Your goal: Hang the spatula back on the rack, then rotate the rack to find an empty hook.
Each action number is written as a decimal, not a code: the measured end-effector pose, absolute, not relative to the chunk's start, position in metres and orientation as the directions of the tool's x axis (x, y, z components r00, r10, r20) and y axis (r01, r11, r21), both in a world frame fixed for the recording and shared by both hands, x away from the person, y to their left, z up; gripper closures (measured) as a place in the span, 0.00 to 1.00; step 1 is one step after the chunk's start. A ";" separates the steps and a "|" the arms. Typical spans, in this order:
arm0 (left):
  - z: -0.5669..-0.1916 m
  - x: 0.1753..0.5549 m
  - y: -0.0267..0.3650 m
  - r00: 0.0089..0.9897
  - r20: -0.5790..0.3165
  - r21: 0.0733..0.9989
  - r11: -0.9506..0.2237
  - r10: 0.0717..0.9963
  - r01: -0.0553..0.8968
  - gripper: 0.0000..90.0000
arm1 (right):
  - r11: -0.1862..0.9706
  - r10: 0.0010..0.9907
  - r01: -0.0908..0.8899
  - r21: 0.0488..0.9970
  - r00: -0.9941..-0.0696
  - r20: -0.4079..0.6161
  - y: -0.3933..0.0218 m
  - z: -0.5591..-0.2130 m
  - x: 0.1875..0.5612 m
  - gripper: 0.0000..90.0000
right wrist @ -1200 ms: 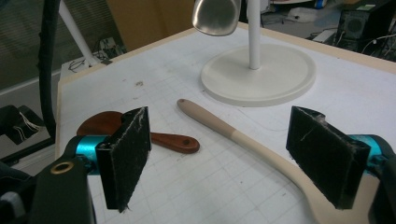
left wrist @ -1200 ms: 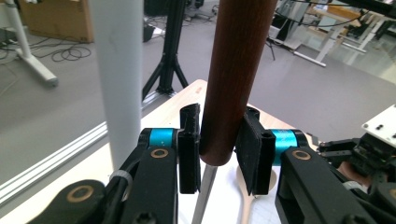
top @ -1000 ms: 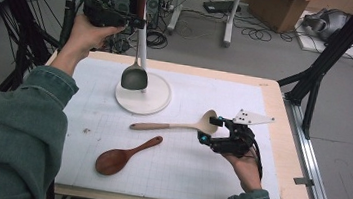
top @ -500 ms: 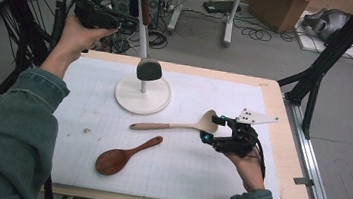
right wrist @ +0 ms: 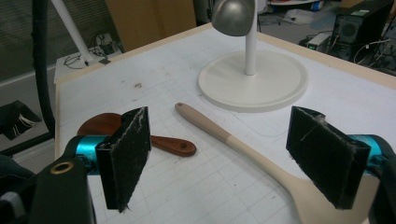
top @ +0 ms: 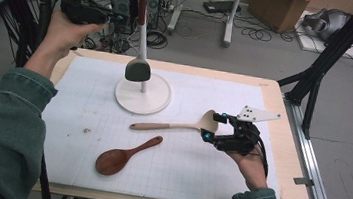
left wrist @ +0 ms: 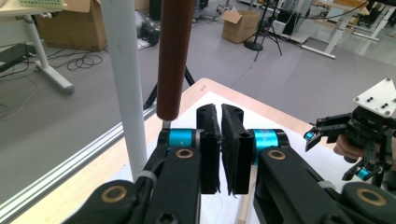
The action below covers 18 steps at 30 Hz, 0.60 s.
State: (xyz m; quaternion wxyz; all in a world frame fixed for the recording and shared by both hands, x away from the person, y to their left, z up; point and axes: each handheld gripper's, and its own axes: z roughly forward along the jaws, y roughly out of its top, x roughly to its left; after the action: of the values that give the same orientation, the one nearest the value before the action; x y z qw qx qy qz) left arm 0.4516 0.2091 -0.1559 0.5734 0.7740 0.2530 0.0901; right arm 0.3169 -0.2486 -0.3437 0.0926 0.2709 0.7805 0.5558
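A person in green sleeves works at a wooden table [top: 283,116] covered with a white gridded mat [top: 182,165]. Near the far side of the mat stands a round white stand [top: 143,93] with a thin upright post. A ladle [top: 137,70] with a grey bowl and a dark brown handle hangs beside the post, its bowl just above the stand's base — whether it touches the post is hard to tell from above.

The left gripper [top: 81,10] is raised high above the table's far left corner. In the left gripper view its jaws are together with nothing visible between them, and the brown handle rises just beside them, next to the white post.

The right gripper [top: 214,126] rests low over the mat's right side, jaws wide apart — they sit on either side of the bowl end of a pale wooden spoon [top: 171,127] lying flat on the mat. A dark wooden spoon [top: 125,155] lies nearer the person, apart from the pale one.
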 end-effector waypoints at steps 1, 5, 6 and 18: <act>-0.154 0.451 0.209 0.855 -0.149 0.934 -0.213 0.496 0.286 0.96 | 0.238 0.526 0.321 0.917 -0.836 0.156 -0.249 -0.344 0.316 0.24; -0.148 0.447 0.206 0.858 -0.141 0.938 -0.211 0.493 0.275 0.97 | 0.247 0.527 0.313 0.917 -0.837 0.144 -0.252 -0.343 0.314 0.24; -0.147 0.447 0.204 0.860 -0.138 0.939 -0.213 0.492 0.272 0.98 | 0.248 0.530 0.313 0.917 -0.836 0.143 -0.254 -0.343 0.313 0.24; -0.124 0.451 0.182 0.867 -0.132 0.944 -0.207 0.481 0.258 0.98 | 0.247 0.551 0.322 0.914 -0.822 0.141 -0.269 -0.347 0.308 0.24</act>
State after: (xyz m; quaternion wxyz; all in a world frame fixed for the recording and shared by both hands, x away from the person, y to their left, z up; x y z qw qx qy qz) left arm 0.4508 0.1824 -0.1237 0.5825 0.7708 0.2398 0.0956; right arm 0.3076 -0.2694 -0.3469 0.1049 0.2789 0.7828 0.5463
